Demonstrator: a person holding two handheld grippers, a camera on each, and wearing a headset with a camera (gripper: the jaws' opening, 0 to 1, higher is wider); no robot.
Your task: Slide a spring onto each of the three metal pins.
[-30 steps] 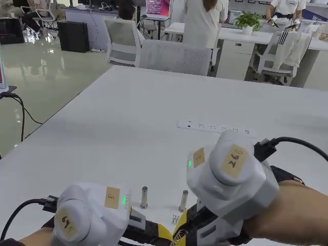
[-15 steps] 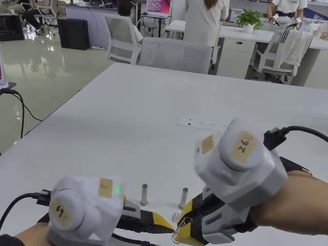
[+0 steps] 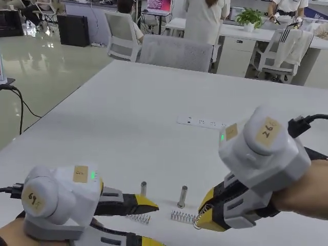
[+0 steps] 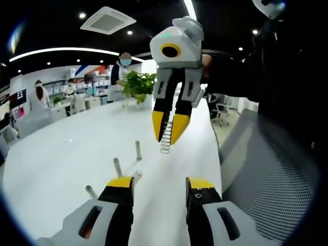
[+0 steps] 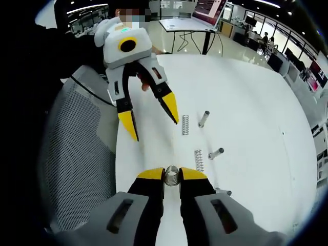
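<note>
Two pins (image 3: 182, 196) stand upright on the tabletop (image 3: 154, 118) in the head view. Two loose springs (image 3: 182, 216) lie flat just in front of them. The right tongs (image 3: 201, 220) are clamped on a held spring (image 3: 204, 212), just beside the right-hand pin on the person's side. The left tongs (image 3: 151, 223) gape with nothing between them, near the left-hand pin.

Left gripper view: the left tongs (image 4: 160, 183) stand apart at the bottom. The right tongs (image 4: 169, 125) point downward, and the held spring (image 4: 165, 139) dangles near upright from their tips, above and beside a row of three pins (image 4: 117, 167).

Right gripper view: the right tongs (image 5: 171, 177) are closed on the held spring (image 5: 171, 175), seen end-on. The pins (image 5: 216, 153) lie ahead and to the right, with the loose springs (image 5: 198, 160) alongside them.

Judgement: the held spring's long axis roughly matches the pins' upright axis. The right hand is nearer and must bring the coil's free lower end over a pin top.
</note>
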